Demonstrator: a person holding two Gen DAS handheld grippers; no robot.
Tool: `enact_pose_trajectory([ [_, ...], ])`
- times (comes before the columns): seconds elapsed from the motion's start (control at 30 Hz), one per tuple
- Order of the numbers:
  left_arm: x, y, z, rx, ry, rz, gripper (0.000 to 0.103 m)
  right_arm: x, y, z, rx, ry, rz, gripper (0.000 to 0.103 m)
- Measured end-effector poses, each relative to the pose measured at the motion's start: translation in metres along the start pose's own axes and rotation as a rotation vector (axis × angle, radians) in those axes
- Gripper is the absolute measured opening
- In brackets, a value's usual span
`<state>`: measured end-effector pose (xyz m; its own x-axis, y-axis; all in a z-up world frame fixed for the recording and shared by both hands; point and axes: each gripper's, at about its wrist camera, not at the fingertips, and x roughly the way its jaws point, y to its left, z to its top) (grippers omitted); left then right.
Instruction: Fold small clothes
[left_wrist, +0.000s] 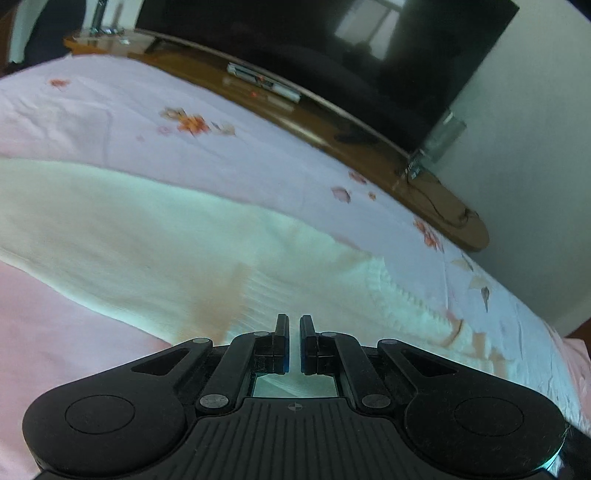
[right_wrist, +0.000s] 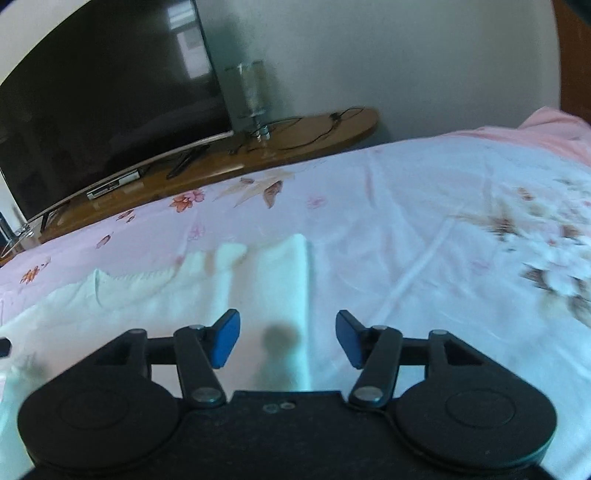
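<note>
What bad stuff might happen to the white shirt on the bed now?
1. The right gripper is open above the white garment, holding nothing, so the fold there may flop back.
2. The left gripper is shut, and whether it pinches cloth is unclear; pulling could drag the garment crooked.
3. The flowered bedsheet is wrinkled, so a pinch might catch it too.
</note>
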<state>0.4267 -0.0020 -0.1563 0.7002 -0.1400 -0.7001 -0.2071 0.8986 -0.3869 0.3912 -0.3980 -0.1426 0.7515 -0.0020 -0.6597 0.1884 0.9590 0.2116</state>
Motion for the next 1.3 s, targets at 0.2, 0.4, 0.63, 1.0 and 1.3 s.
enact_pose_trajectory([
  [0.2, 0.016, 0.011, -0.010, 0.027, 0.013, 0.031, 0.003, 0.047, -0.008, 0.020, 0.057, 0.035, -0.003, 0.043],
  [0.4, 0.015, 0.003, -0.013, 0.056, 0.003, 0.065, 0.003, 0.053, -0.007, 0.022, -0.022, 0.013, -0.054, 0.007],
  [0.63, 0.002, -0.008, -0.014, 0.079, -0.023, 0.091, 0.003, 0.032, 0.004, 0.021, -0.091, -0.056, -0.075, 0.020],
  [1.0, -0.022, 0.001, -0.014, 0.024, -0.003, 0.112, 0.003, 0.012, 0.031, 0.005, -0.160, 0.014, 0.044, 0.028],
  [1.3, -0.080, 0.056, -0.010, -0.108, -0.126, 0.253, 0.103, -0.024, 0.102, -0.013, -0.236, 0.029, 0.263, 0.033],
])
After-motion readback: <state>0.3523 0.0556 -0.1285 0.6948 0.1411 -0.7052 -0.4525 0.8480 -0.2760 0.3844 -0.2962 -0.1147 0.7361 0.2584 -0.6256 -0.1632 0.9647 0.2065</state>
